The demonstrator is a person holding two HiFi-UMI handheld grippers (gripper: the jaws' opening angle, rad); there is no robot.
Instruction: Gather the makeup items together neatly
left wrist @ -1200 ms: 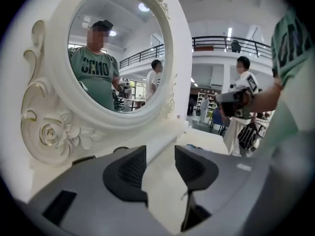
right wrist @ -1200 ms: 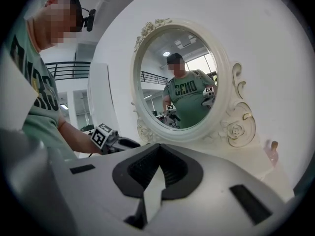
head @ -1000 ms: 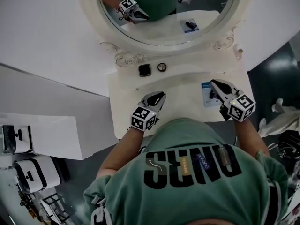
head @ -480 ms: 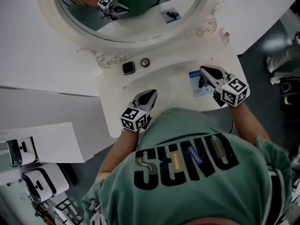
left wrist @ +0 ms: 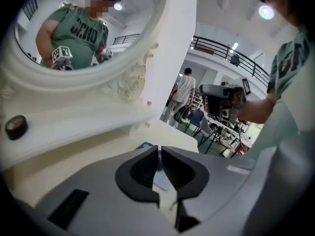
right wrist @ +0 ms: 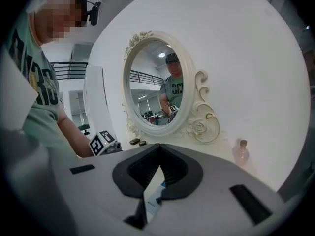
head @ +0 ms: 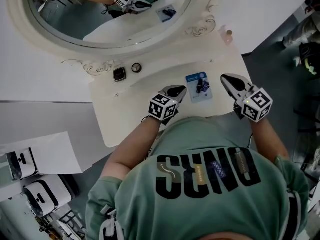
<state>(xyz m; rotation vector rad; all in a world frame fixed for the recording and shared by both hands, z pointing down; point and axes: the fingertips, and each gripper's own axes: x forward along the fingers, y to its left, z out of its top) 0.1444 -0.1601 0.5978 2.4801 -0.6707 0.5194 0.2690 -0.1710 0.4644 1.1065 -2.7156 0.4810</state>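
Note:
On the cream vanity table (head: 127, 111) lie a square dark compact (head: 119, 74), a small round pot (head: 136, 67) and a blue card pack (head: 199, 86) with a dark item on it. A small pink bottle (head: 228, 33) stands at the back right beside the mirror frame. My left gripper (head: 179, 89) is shut, its tips at the card's left edge. I cannot tell whether they pinch the card. In the left gripper view the jaws (left wrist: 159, 151) meet just before the card's blue corner (left wrist: 145, 145). My right gripper (head: 226, 78) is shut and empty, to the right of the card.
A large oval mirror (head: 100, 19) with a carved frame stands behind the items and reflects the gripper and the card. The table's front edge runs close under both grippers. A paper sheet (head: 45, 151) and white devices (head: 37, 194) lie lower left.
My left gripper moved right to the card's edge and its jaws closed. My right gripper drew off the card to the right. The head view swung.

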